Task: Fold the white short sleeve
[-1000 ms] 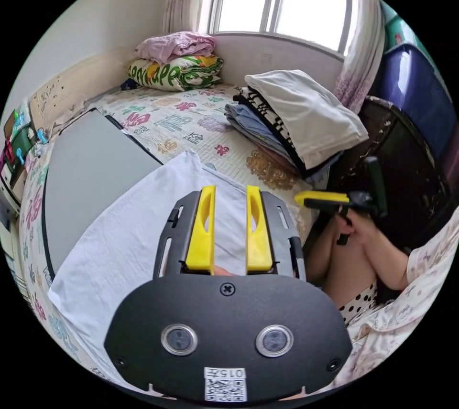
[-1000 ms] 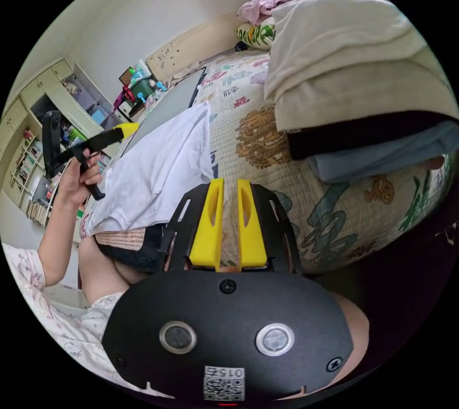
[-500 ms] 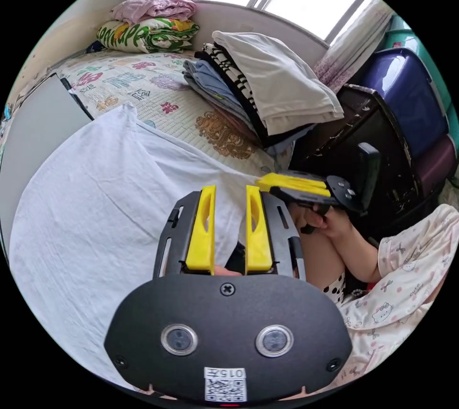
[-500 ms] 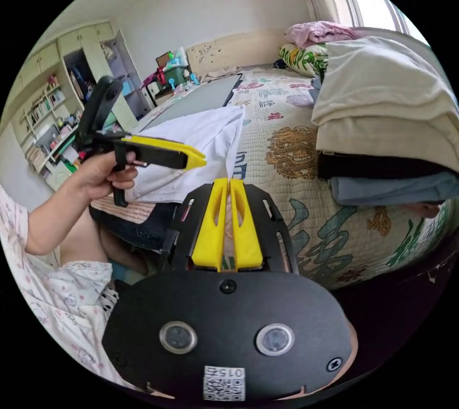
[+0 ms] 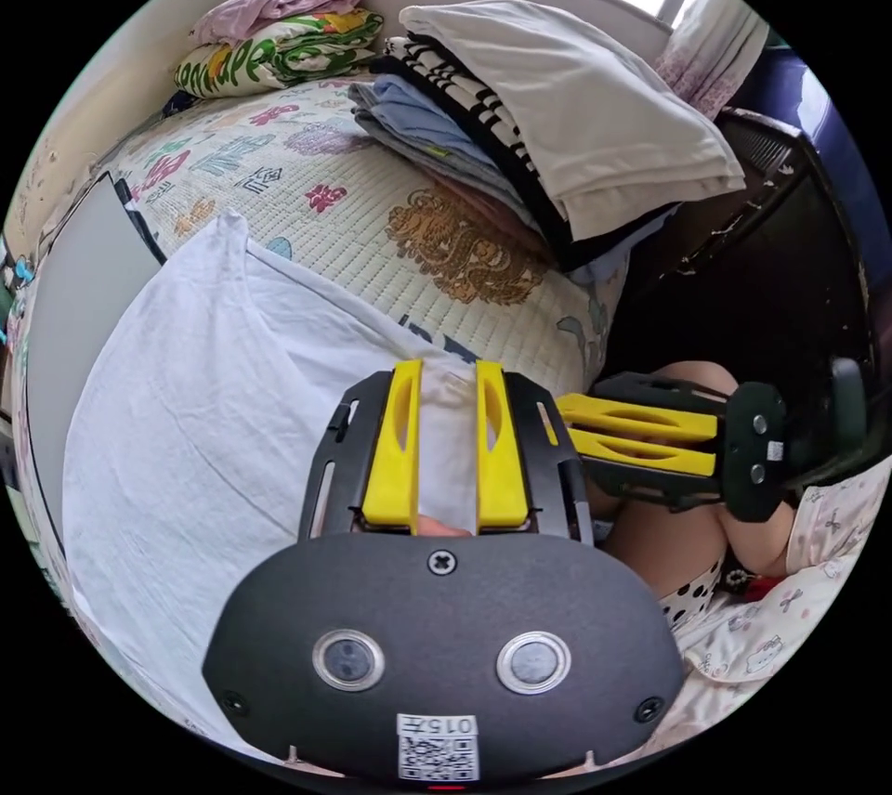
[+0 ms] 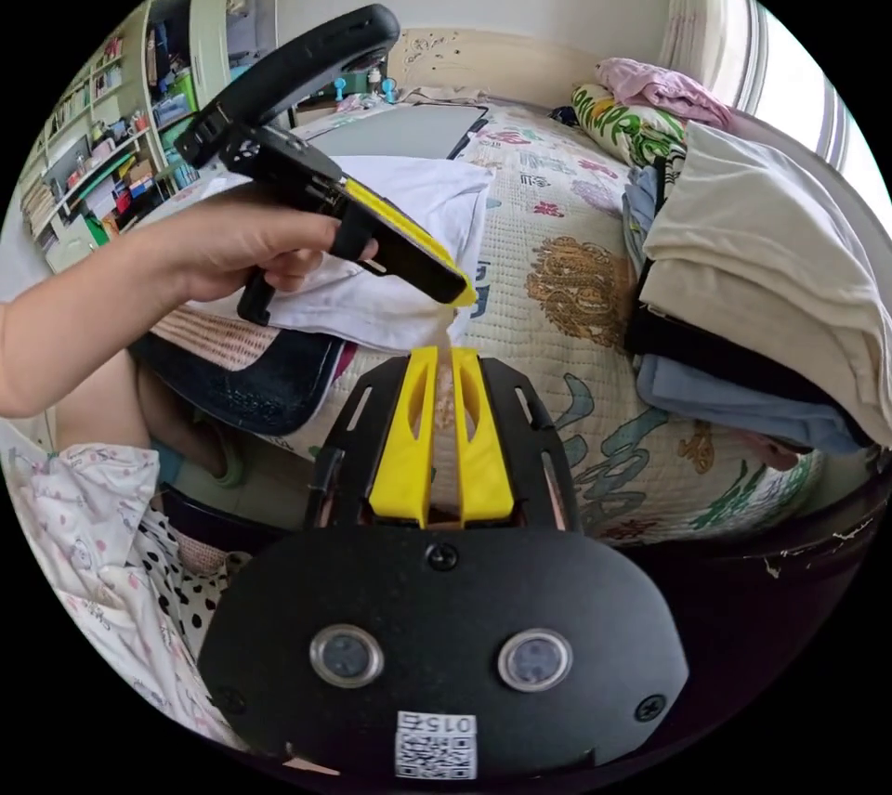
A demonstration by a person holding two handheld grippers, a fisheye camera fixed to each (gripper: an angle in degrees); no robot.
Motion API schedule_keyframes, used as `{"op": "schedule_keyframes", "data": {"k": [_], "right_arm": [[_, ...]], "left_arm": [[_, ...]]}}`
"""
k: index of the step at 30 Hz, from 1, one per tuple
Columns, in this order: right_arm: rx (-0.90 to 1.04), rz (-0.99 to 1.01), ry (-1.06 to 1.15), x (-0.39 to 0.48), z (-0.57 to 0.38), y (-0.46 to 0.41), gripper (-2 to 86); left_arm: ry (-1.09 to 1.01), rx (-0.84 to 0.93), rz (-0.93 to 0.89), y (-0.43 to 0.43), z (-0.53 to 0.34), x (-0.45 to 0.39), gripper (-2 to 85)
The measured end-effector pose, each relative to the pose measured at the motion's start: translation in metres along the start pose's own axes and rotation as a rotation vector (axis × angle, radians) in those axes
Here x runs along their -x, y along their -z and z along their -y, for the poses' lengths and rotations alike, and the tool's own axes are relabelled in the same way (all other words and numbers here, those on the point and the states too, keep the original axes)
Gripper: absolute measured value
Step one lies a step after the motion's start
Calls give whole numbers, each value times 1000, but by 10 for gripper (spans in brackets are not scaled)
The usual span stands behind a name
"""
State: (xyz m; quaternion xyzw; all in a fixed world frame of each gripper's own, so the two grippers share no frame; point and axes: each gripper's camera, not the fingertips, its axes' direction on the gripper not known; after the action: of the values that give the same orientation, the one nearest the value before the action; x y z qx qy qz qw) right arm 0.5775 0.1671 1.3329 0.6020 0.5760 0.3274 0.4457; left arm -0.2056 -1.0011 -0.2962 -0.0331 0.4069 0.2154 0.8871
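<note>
Your left gripper (image 5: 446,377) has its yellow jaws parted, a gap plain between them. Your left hand (image 6: 237,247) grips its black handle with the fingers (image 6: 297,261) curled under, forearm bare and reaching in from the side, the tool tilted tip down. Your right gripper (image 6: 444,358) holds its jaws nearly together, only a thin slit between. In the left gripper view it (image 5: 567,423) lies crosswise just beside the left one.

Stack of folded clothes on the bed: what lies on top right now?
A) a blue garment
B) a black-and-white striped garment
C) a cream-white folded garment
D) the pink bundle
C: the cream-white folded garment tops the stack, with the striped piece and blue pieces beneath it.
</note>
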Motion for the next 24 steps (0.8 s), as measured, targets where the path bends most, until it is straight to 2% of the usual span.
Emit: {"op": "schedule_keyframes", "data": {"k": [2, 10, 13, 18, 24], "right_arm": [[-22, 65, -32, -19, 2, 6, 35], [-75, 350, -439, -148, 18, 8, 3], [-107, 405, -508, -176, 25, 12, 1], [-109, 410, -552, -200, 39, 19, -1], [-50, 437, -478, -206, 67, 21, -1]], "left_arm": [[-13, 2, 19, 2, 3, -5, 89], [-14, -55, -23, 50, -13, -22, 95], [-39, -56, -30, 60, -25, -42, 96], [-96, -15, 14, 54, -27, -76, 95], [-105, -15, 57, 59, -20, -95, 67]]}}
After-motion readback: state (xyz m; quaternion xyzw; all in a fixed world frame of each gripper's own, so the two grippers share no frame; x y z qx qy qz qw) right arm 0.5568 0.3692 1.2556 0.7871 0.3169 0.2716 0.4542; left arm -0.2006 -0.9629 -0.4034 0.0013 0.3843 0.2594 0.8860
